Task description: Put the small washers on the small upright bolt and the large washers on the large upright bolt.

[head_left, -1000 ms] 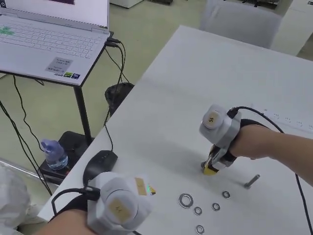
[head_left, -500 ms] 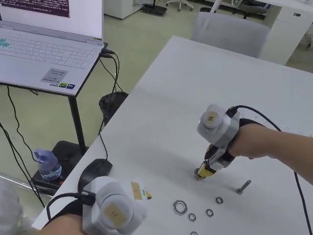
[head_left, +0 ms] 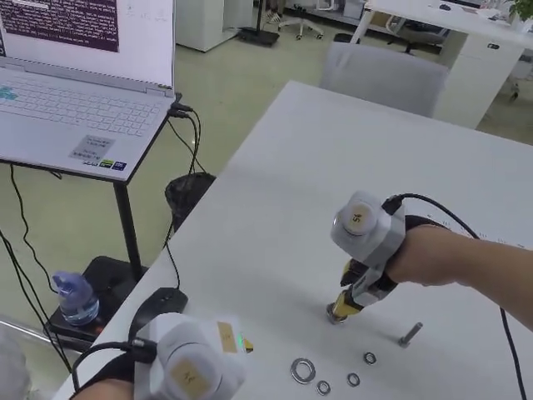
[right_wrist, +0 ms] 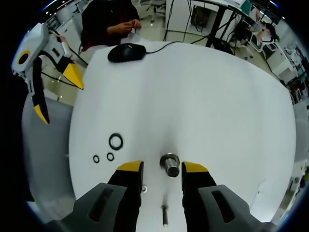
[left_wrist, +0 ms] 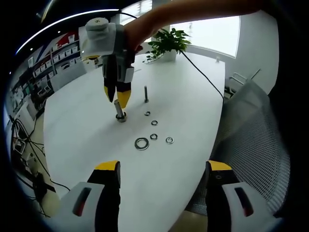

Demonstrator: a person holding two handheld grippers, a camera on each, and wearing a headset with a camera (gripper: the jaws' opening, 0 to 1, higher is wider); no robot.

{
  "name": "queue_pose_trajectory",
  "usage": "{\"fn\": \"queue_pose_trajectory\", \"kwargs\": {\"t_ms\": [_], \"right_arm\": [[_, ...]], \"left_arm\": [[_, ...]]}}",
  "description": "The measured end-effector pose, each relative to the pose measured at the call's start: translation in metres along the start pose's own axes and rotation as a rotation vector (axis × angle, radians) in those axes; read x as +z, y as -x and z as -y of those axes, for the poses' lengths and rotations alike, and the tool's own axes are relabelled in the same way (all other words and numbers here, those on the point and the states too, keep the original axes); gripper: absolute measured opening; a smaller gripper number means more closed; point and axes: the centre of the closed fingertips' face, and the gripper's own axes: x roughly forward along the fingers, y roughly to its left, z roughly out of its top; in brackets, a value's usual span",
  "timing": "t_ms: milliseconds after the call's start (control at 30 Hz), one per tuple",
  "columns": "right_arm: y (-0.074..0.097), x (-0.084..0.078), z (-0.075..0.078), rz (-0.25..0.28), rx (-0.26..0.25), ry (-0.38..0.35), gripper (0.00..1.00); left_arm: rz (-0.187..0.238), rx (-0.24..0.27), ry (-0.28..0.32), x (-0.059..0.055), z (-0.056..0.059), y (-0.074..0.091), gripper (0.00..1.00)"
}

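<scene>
The large bolt (right_wrist: 170,163) stands head-down on the white table (head_left: 333,167). My right gripper (right_wrist: 162,169) hangs over it, its jaws on either side of the shaft with table showing in the gaps. The small bolt (head_left: 409,335) is just right of it; I cannot tell whether it stands or lies. One large washer (head_left: 302,371) and several small washers (head_left: 353,380) lie flat in front of the bolts. My left gripper (left_wrist: 164,169) is wide open near the table's front edge, with nothing between its fingers.
A black mouse (head_left: 158,308) lies at the table's left corner. Beyond that edge a laptop (head_left: 75,100) sits on a stand, with cables and a water bottle (head_left: 73,296) below. A grey chair (head_left: 379,75) stands at the far end.
My right gripper has brought the large bolt down and slightly left until it stands on the table. My head has turned, shifting the whole view. The left gripper has hardly moved.
</scene>
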Motion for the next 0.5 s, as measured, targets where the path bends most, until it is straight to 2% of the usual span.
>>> {"fn": "queue_pose_trajectory", "kwargs": {"t_ms": [233, 500], "right_arm": [[0.003, 0.008, -0.014, 0.014, 0.007, 0.033, 0.33], [0.007, 0.015, -0.031, 0.039, 0.014, 0.062, 0.33]], "left_arm": [[0.014, 0.007, -0.004, 0.003, -0.001, 0.002, 0.72], [0.027, 0.015, -0.005, 0.003, -0.003, 0.000, 0.78]]}}
